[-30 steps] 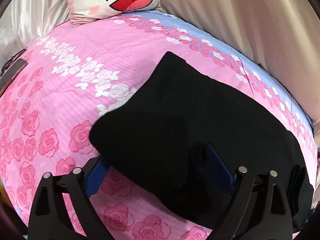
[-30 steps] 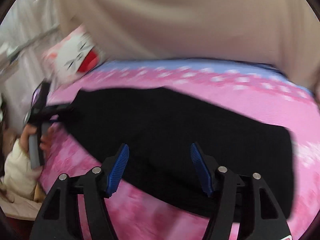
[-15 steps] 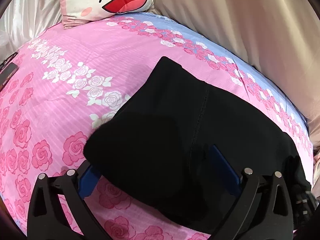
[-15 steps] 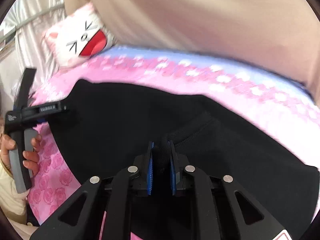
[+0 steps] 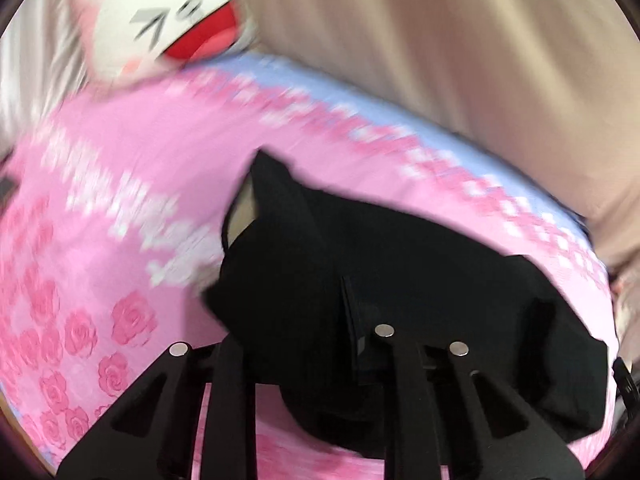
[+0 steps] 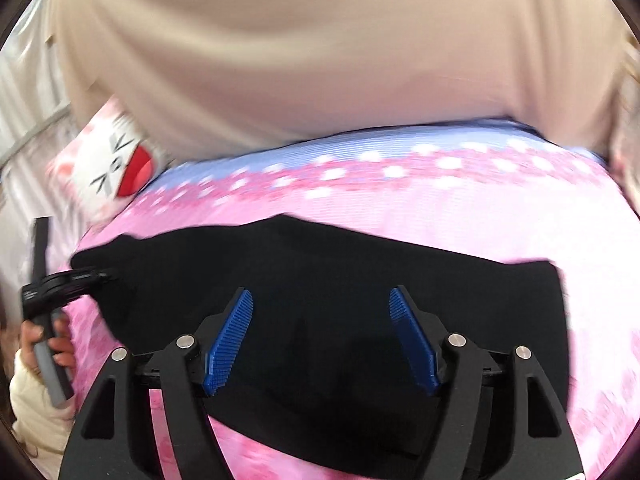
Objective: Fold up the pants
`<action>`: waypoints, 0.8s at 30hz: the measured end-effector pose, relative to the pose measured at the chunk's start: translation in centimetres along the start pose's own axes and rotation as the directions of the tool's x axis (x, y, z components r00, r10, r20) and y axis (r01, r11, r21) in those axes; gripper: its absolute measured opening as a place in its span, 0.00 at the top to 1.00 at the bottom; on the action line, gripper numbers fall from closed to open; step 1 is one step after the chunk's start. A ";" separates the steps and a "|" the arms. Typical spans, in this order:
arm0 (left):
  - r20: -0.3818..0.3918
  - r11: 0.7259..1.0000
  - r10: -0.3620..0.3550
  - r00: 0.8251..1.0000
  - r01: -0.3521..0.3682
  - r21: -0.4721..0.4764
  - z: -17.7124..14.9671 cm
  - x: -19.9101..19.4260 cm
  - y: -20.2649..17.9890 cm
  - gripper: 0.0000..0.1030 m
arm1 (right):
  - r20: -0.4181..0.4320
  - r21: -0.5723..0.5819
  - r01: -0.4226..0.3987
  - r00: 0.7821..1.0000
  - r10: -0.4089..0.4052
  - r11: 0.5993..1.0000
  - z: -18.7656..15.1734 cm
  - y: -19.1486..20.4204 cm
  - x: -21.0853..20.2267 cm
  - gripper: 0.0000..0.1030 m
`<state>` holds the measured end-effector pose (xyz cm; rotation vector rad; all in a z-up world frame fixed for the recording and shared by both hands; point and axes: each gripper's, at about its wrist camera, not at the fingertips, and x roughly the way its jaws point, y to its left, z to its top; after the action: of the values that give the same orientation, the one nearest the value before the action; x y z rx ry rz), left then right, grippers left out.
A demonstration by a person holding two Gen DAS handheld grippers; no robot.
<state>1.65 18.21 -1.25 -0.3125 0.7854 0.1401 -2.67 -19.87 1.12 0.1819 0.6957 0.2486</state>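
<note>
We see the black pants [image 6: 320, 280] lying across the pink rose-print bed [image 5: 120, 200], already doubled into a long dark band, so we judge the first fold done and at least one more left to make.

Our left claw [image 5: 320, 308] has just snapped closed and is clenched on the near edge of the pants; in the left wrist view the cloth rises in a peak toward it and shows a pale lining underneath. Our right claw [image 6: 320, 340] has just been opening and stands released, its blue pads [image 6: 230, 340] spread above the cloth with nothing pressed between them. In the right wrist view the left hand [image 6: 44, 344] holds its handle at the far left end of the pants.

Around us: a white cat-face pillow [image 6: 116, 164] at the head of the bed and a beige curtain [image 6: 320, 60] hanging close behind. Neither lies on the pants. The left wrist view is blurred, so we cannot tell how neat the edges are.
</note>
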 end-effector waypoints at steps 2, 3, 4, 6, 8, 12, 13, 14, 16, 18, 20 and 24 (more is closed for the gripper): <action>0.044 0.994 -0.074 0.996 0.071 0.080 0.6 -2.4 -3.9 0.82 | 0.026 0.062 0.014 1.000 -0.016 0.998 -0.2 -2.3 -1.2 0.33; 0.060 0.986 -0.113 0.992 0.105 0.128 0.7 -3.5 -6.0 0.82 | 0.036 0.079 0.019 0.999 -0.022 0.997 -0.1 -3.1 -1.7 0.33; 0.073 0.976 -0.144 0.987 0.129 0.177 0.6 -4.5 -8.3 0.82 | 0.051 0.099 0.027 0.998 -0.032 0.995 -0.2 -4.2 -2.4 0.33; 0.083 0.939 -0.216 0.973 0.184 0.290 -0.4 -6.3 -13.6 0.82 | 0.082 0.138 0.047 0.995 -0.058 0.989 -0.4 -6.2 -3.8 0.33; 0.050 0.886 -0.282 0.958 0.240 0.398 -2.1 -6.9 -18.7 0.80 | 0.103 0.175 0.061 0.992 -0.080 0.983 -0.7 -7.9 -4.7 0.31; -0.093 0.784 -0.303 0.949 0.303 0.542 -7.1 -4.2 -26.6 0.54 | 0.106 0.277 0.054 0.991 -0.086 0.959 -2.0 -11.2 -5.8 0.29; -0.154 0.765 -0.293 0.944 0.328 0.554 -8.5 -3.0 -27.8 0.37 | 0.104 0.305 0.041 0.992 -0.076 0.951 -2.6 -12.0 -6.0 0.29; -0.200 0.765 -0.274 0.941 0.340 0.547 -9.5 -2.0 -28.5 0.31 | 0.098 0.321 0.039 0.992 -0.074 0.946 -2.9 -12.7 -6.2 0.29; -0.238 0.767 -0.288 0.928 0.372 0.523 -10.7 -1.7 -28.5 0.29 | 0.090 0.337 0.058 0.992 -0.093 0.940 -3.7 -13.5 -6.8 0.29; -0.223 0.770 -0.313 0.923 0.384 0.510 -10.4 -2.9 -27.7 0.12 | 0.089 0.342 0.060 0.991 -0.096 0.938 -4.2 -14.0 -7.4 0.29; -0.179 0.785 -0.334 0.925 0.378 0.491 -9.5 -4.4 -26.1 0.07 | 0.092 0.341 0.044 0.993 -0.080 0.939 -4.3 -14.1 -7.5 0.29; -0.043 0.854 -0.308 0.950 0.296 0.428 -6.0 -7.2 -22.3 0.05 | 0.087 0.319 -0.090 0.994 0.065 0.943 -3.2 -12.5 -6.2 0.28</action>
<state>-2.11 -4.88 4.88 -0.0089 0.7091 -0.3263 -7.34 -33.31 -0.60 0.5310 0.6519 0.2004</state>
